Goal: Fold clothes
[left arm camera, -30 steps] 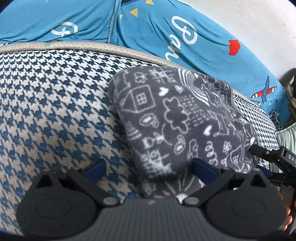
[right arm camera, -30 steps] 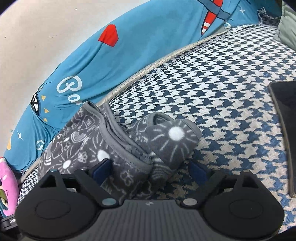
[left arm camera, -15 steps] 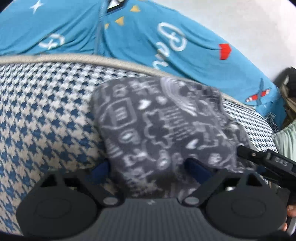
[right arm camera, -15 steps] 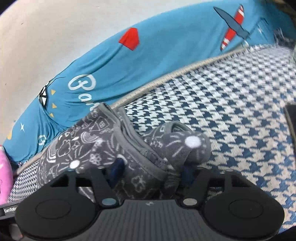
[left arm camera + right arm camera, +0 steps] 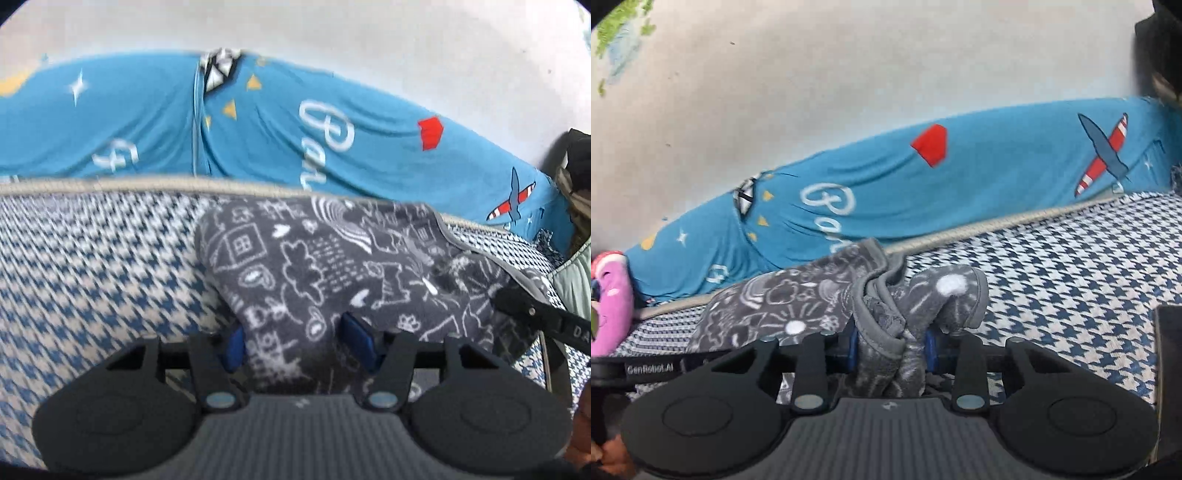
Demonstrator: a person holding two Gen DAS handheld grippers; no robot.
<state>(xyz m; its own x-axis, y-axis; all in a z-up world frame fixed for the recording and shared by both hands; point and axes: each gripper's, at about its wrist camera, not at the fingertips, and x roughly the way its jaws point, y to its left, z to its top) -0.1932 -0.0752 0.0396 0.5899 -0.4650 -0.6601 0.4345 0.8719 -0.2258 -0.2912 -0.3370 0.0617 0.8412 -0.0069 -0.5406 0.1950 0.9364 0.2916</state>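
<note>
A folded grey fleece garment [image 5: 332,266] with white doodle print lies on the blue-and-white houndstooth bed cover [image 5: 92,266]. My left gripper [image 5: 297,341] is shut on its near left edge, with the fabric bunched between the blue pads [image 5: 234,345]. In the right wrist view the same grey garment [image 5: 798,306] shows its bound hem and a rolled end. My right gripper [image 5: 890,349] is shut on that thick bundle of hem. The right gripper's black finger [image 5: 535,317] shows at the garment's right side in the left wrist view.
A blue printed sheet [image 5: 258,136] hangs along the pale wall [image 5: 849,74] behind the bed. A pink plush toy [image 5: 611,299] sits at the far left. A dark flat object [image 5: 1169,350] lies on the cover at the right. Pale green cloth [image 5: 574,277] lies to the right.
Both grippers went from open around the garment's edges to shut on it. Both cameras now look higher, with more wall and blue sheet in view.
</note>
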